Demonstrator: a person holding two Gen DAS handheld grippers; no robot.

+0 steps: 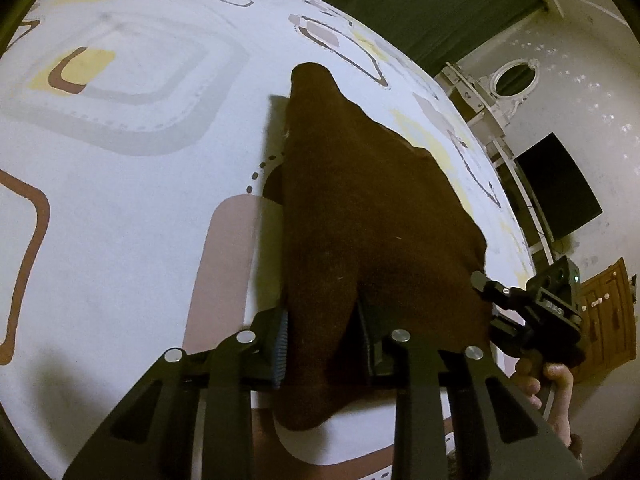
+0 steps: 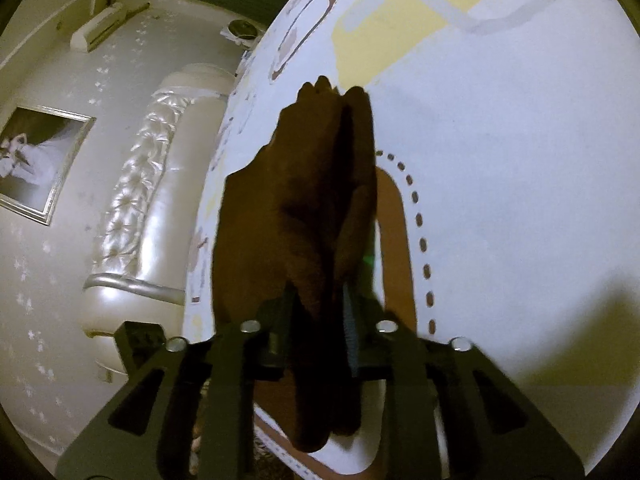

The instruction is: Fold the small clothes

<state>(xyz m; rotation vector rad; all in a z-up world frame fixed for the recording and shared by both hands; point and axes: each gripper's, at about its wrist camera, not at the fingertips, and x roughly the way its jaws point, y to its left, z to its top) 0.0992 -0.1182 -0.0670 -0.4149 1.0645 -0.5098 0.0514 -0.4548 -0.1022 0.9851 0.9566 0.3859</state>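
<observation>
Dark brown fabric fills the middle of both my wrist views: the small garment [image 1: 372, 216] is held up over the bed sheet [image 1: 132, 216], a pale sheet printed with beige, yellow and brown rounded squares. My left gripper [image 1: 322, 344] is clenched on one bunched edge, the cloth pinched between its ribbed pads and hanging below them. My right gripper [image 2: 318, 328] grips another gathered edge the same way, with folds of the garment [image 2: 304, 208] rising ahead of the fingers to a peaked end.

Only the left view lets me see the other tool: the right gripper [image 1: 484, 284] at the cloth's far corner, with the person's hand [image 1: 544, 384] on its handle. It also takes in a dark screen [image 1: 558, 184] and a wooden cabinet [image 1: 612, 312] by the wall.

The right view alone shows a tufted cream headboard [image 2: 136, 208], a framed picture [image 2: 40, 160] on the wall and a wall-mounted unit [image 2: 104, 26] higher up.
</observation>
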